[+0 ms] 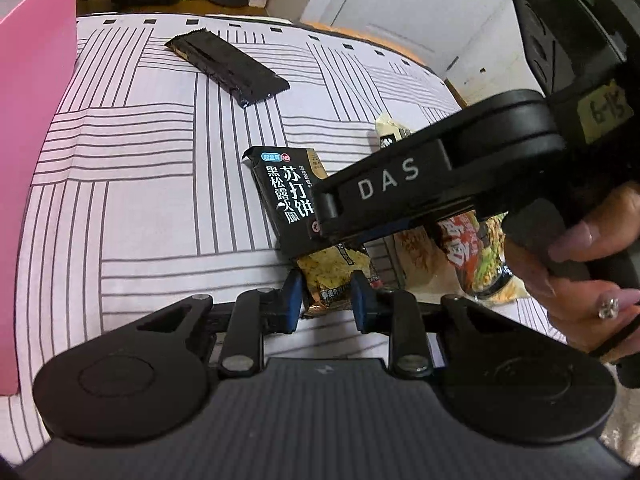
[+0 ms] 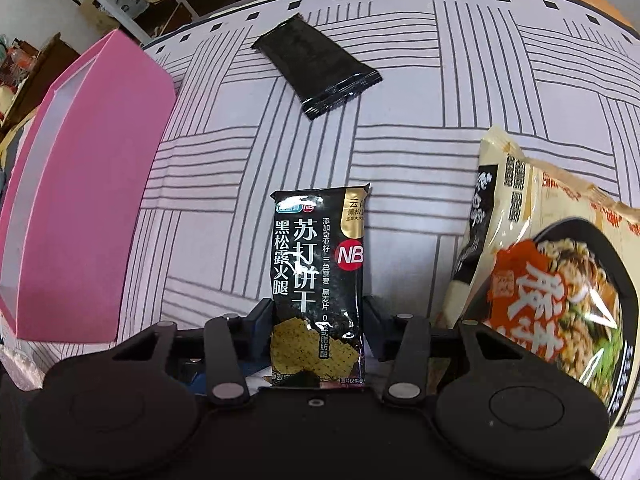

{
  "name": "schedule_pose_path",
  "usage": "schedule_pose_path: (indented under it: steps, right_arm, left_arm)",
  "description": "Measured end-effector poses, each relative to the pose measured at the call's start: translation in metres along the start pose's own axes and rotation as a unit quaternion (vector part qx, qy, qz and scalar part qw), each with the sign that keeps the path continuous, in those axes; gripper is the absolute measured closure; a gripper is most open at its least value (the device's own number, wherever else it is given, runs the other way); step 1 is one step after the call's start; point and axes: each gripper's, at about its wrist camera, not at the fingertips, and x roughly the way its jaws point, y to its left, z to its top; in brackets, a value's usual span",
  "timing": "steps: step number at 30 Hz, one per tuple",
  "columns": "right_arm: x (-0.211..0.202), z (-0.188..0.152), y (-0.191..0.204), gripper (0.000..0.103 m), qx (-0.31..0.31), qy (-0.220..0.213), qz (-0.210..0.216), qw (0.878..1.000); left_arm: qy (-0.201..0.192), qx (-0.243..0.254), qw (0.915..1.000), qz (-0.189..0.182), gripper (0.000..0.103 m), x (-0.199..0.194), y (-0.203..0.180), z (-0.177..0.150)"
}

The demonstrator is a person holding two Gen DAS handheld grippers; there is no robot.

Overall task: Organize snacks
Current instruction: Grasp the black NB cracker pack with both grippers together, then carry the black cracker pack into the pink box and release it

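My right fingers: my right gripper (image 2: 318, 320) has its pads on either side of the black soda-cracker packet (image 2: 318, 276), which stands between them with its long axis pointing away from me; the left pad touches the wrapper's edge, the right pad looks just beside the other edge, so I judge this a grip but cannot be sure how firm.
My left fingers: my left gripper (image 1: 326, 300) is parted, its blue pads (image 1: 294, 294) flanking the lower, cracker-printed end of the same packet (image 1: 286, 196) without clearly pressing it; I read it as steadying, not holding.
Beside the packet: a large noodle bag (image 2: 560, 280) lies to my right, near the packet; whether it touches my gripper's linkage I cannot tell.
Farther out: a plain black wrapper (image 2: 320, 68) lies flat on the striped cloth (image 2: 420, 152), well apart from both grippers.
Destination: the pink box (image 2: 80, 208) stands at my left, open at the top, its inside pale; I cannot see whether anything is in it.
Step in hand: I judge this to be the pick-up of the cracker packet, the first of three snacks in sight to go in.
Next move calls for: drawing my left fingers clear so they do not snag the wrapper, lifting with the right, carrying leftward over the box's wall and letting go inside.
Watch for: the thin foil slipping or folding if the clamp is only on its edges.
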Motion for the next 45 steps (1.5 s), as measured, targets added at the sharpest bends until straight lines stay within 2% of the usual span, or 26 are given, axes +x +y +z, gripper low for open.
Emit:
schedule_pose_path:
  steps: [5, 13, 18, 24, 29, 37, 45]
  right_arm:
    - [-0.015, -0.011, 0.018, 0.050, -0.018, -0.022, 0.015, 0.999]
    - [-0.056, -0.042, 0.053, 0.050, -0.056, -0.074, 0.045, 0.995]
    - [-0.085, -0.062, 0.080, 0.050, -0.096, -0.107, 0.046, 0.989]
    - [-0.123, -0.069, 0.119, 0.050, -0.124, -0.141, 0.075, 0.979]
    - [-0.140, -0.068, 0.156, 0.050, -0.154, -0.164, 0.081, 0.971]
    - [-0.125, -0.036, 0.209, 0.050, -0.160, -0.162, 0.101, 0.969]
    - [-0.066, 0.003, 0.233, 0.050, -0.121, -0.128, 0.131, 0.976]
  left_arm:
    - [0.025, 0.004, 0.9995, 0.018, 0.079, -0.019, -0.006, 0.003]
    - [0.019, 0.041, 0.9978, 0.049, 0.079, -0.075, -0.019, 0.000]
    - [0.027, 0.047, 0.9982, 0.025, 0.079, -0.109, -0.020, -0.011]
    - [-0.006, 0.067, 0.9970, 0.039, 0.079, -0.160, -0.022, -0.019]
    - [-0.044, 0.072, 0.9948, 0.057, 0.079, -0.204, -0.018, -0.021]
    - [-0.102, 0.038, 0.9903, 0.086, 0.079, -0.248, 0.023, -0.013]
    - [-0.119, -0.023, 0.9883, 0.093, 0.078, -0.250, 0.094, 0.000]
